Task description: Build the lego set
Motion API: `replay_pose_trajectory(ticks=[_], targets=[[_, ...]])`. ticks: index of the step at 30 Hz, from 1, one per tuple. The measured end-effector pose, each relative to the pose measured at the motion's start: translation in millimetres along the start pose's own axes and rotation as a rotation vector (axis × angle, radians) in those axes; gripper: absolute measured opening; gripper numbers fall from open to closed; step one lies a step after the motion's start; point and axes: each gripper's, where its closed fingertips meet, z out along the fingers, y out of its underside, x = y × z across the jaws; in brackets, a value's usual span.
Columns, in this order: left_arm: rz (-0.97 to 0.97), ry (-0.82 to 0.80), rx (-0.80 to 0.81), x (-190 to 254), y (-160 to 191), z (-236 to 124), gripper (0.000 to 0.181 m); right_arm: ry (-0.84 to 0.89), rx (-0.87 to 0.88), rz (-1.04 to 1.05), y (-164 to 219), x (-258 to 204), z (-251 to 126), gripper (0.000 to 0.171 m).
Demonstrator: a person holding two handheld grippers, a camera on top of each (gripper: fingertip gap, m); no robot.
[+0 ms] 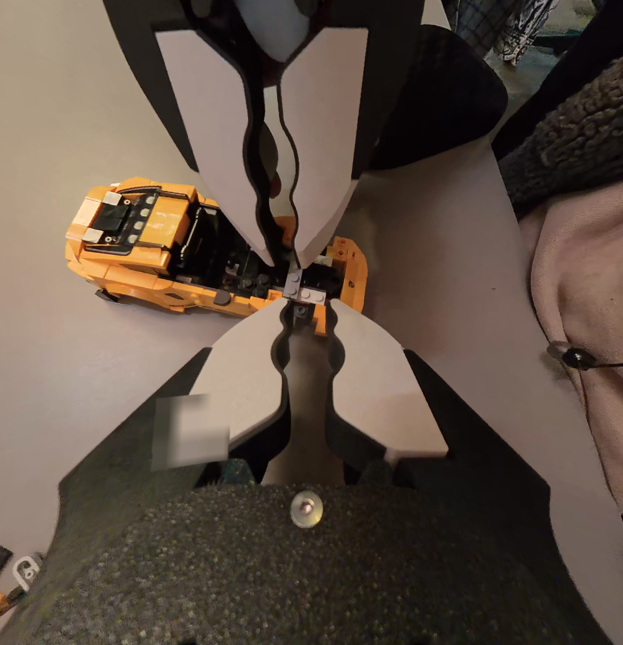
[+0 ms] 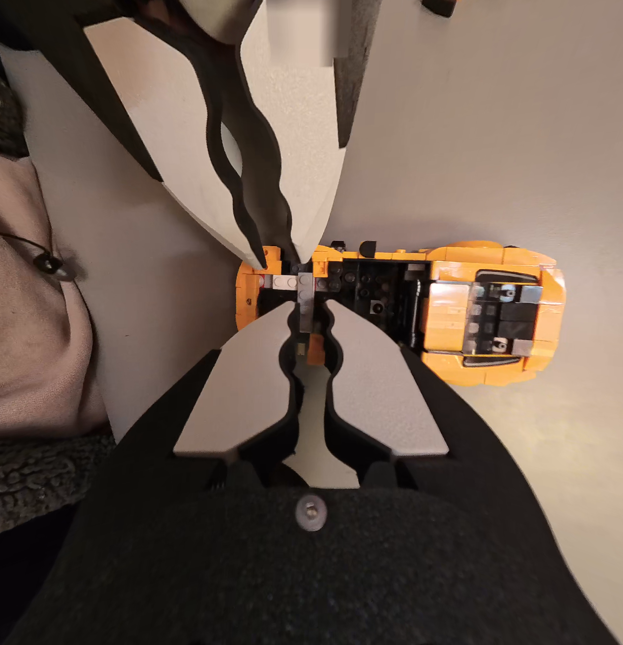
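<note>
A plain pale grey tabletop [image 1: 76,104] fills most of both views, matt and lit warmly from above, with soft shadows falling across it. At its far edge in the left wrist view stands a black chair [image 1: 453,97] with a rounded seat. Beyond the chair a strip of patterned fabric [image 1: 505,31] shows, blurred.

Blocked over the open end of the orange brick-built car [image 2: 477,314] by two black-and-grey two-finger grippers meeting tip to tip: left gripper [image 2: 282,258] from one side, right gripper [image 2: 308,307] from the other, with a grey studded plate [image 2: 305,307] between the right one's narrowly parted fingers. Open pale tabletop [image 2: 512,139] along both long sides of the car and beyond its closed, roofed end. Hemmed near the open end by a person's pink garment [image 2: 30,314].
</note>
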Motion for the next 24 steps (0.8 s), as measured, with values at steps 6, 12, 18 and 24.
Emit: replay_pose_trajectory(ticks=[6, 12, 18, 24], targets=[[-0.009, -0.003, 0.001, 0, -1, 2, 0.015, 0.032, 0.042, -0.003, -5, 10, -13, 0.008], [0.002, 0.009, -0.024, 6, 0, 7, 0.017, 0.035, 0.045, -0.041, -4, 3, -6, 0.007], [-0.004, 0.014, -0.024, 7, -1, 9, 0.017, 0.042, 0.041, -0.073, -8, 2, -3, 0.007], [-0.007, 0.006, -0.02, 6, -2, 6, 0.018, 0.042, 0.038, -0.076, -7, 3, -3, 0.006]])
